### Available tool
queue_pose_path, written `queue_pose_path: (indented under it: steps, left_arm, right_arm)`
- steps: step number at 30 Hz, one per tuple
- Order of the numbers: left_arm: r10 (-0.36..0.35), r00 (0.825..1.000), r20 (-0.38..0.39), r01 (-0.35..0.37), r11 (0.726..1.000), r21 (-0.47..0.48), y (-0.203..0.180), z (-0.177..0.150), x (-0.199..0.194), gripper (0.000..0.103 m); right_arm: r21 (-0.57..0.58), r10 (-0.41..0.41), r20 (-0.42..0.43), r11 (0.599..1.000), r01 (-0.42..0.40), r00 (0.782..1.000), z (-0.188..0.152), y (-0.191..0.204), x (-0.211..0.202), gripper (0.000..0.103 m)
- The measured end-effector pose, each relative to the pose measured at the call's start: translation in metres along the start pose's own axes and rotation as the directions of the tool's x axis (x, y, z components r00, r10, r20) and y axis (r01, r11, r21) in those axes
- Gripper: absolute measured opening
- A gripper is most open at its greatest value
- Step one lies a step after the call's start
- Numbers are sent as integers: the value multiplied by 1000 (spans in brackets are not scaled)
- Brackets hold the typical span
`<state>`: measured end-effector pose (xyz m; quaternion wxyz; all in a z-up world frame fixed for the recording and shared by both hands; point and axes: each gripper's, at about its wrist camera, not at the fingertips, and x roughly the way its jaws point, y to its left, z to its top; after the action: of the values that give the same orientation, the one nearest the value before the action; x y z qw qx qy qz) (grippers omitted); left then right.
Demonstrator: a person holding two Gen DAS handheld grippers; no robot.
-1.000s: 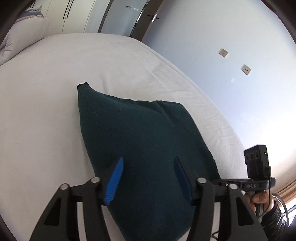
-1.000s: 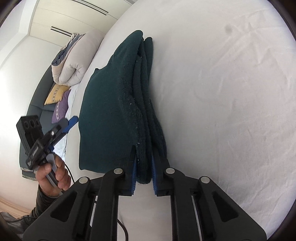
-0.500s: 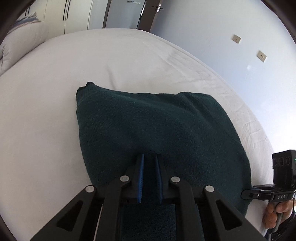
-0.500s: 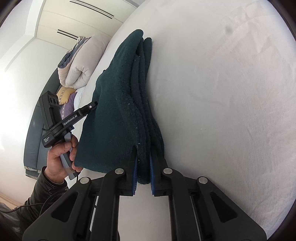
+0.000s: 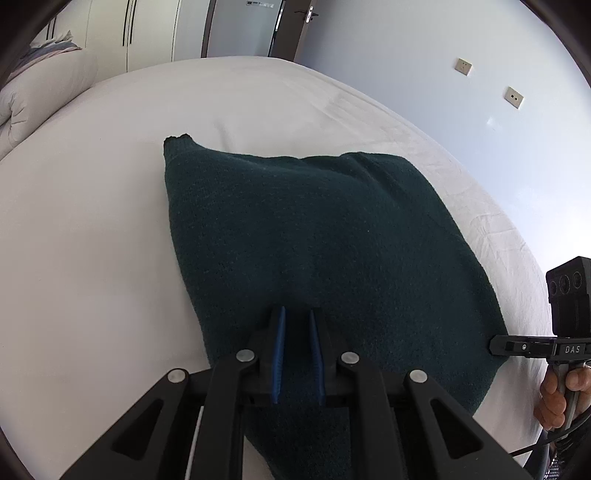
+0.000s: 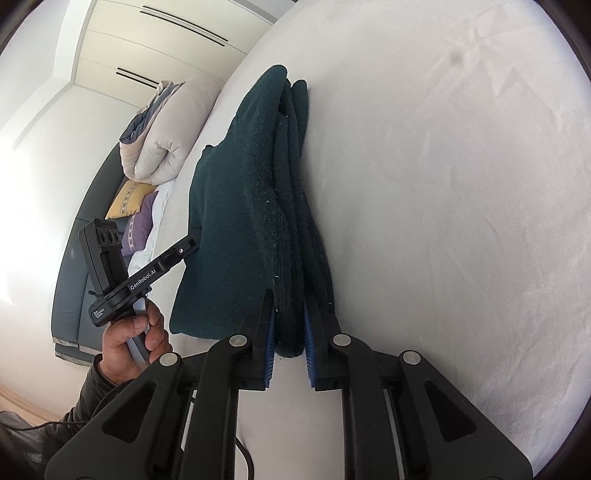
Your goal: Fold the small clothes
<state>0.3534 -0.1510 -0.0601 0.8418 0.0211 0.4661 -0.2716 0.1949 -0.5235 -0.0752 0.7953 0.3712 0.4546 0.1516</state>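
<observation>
A dark green knitted garment (image 5: pixel 314 229) lies folded in several layers on the white bed (image 5: pixel 92 206). My left gripper (image 5: pixel 296 314) is shut on the garment's near edge, its blue pads pinching the fabric. My right gripper (image 6: pixel 289 299) is shut on the thick folded edge of the same garment (image 6: pixel 236 206) at its other near corner. The left gripper also shows in the right wrist view (image 6: pixel 190 243), touching the garment's side. The right gripper shows in the left wrist view (image 5: pixel 496 345) at the garment's right edge.
A rolled white duvet (image 6: pixel 166 136) and yellow and purple cushions (image 6: pixel 129 206) lie on a grey sofa beyond the bed. White wardrobes (image 5: pixel 147 33) and a door stand behind. The wall (image 5: pixel 480 92) with sockets runs along the bed's right side.
My left gripper has closed from wide open onto the garment's near edge and moved in closer. My right gripper has stayed shut on the folded edge.
</observation>
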Motion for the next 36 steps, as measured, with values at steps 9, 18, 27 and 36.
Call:
queue_pose_path:
  steps: [9, 18, 27, 36]
  left_arm:
    - [-39, 983, 182, 74, 979, -188, 33, -2, -46, 94]
    - [-242, 970, 27, 231, 876, -424, 73, -10, 17, 92]
    - [-229, 971, -71, 177, 884, -433, 62, 18, 35, 56]
    - [-191, 980, -49, 158, 909, -386, 50, 20, -3, 35]
  right_arm:
    - [-35, -65, 113, 997, 70, 991, 12, 26, -44, 76]
    - [33, -18, 73, 999, 16, 997, 79, 24, 6, 76]
    - [12, -113, -30, 993, 113, 993, 116, 31, 74, 40]
    - [-127, -295, 47, 946, 299, 954, 104, 91, 74, 22]
